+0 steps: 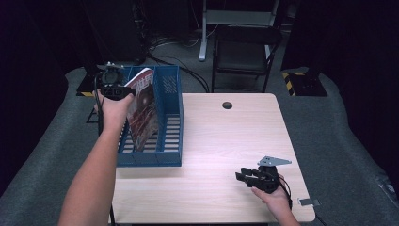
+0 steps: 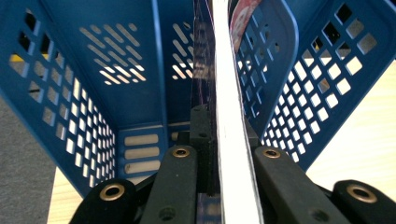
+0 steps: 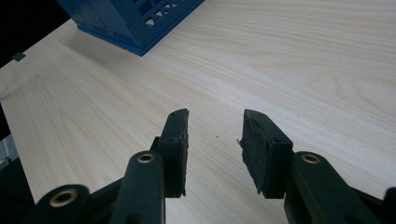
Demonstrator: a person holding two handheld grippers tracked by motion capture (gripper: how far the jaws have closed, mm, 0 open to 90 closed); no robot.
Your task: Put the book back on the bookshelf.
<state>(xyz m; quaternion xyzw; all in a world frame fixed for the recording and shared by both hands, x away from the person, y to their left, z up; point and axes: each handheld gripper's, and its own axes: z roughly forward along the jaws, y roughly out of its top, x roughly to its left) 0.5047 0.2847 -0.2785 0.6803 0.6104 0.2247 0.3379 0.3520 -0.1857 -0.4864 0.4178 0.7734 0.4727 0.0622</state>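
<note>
Left gripper (image 1: 123,92) is clamped on the upper edge of a magazine (image 1: 143,110), jaws closed tight on the page block, seen edge-on in the left gripper view (image 2: 229,140). The magazine stands tilted inside the blue file rack (image 1: 171,117), its lower edge down among the floor slats, its top leaning toward the rack's left wall. Which compartment it sits in is hard to tell from above; in the left gripper view it runs close beside a blue divider (image 2: 261,70).

Right gripper (image 1: 249,178) rests low over the bare wooden table (image 1: 226,141) near the front right, well apart from the rack. Its jaws stand apart with nothing between them (image 3: 215,149).

Risks, as judged from here:
- The grip is at one top corner only. Letting go while the magazine leans could let it flop sideways or curl, since a thin magazine has little stiffness.
- Pushing down further with the lower edge already on the slats could buckle the pages or catch a corner in a slot.
- The rack is light plastic and nothing steadies it; a sideways tug from the left hand could slide or tip it toward the table's left edge, which it already sits close to.
- The right hand is too far off to brace quickly.
</note>
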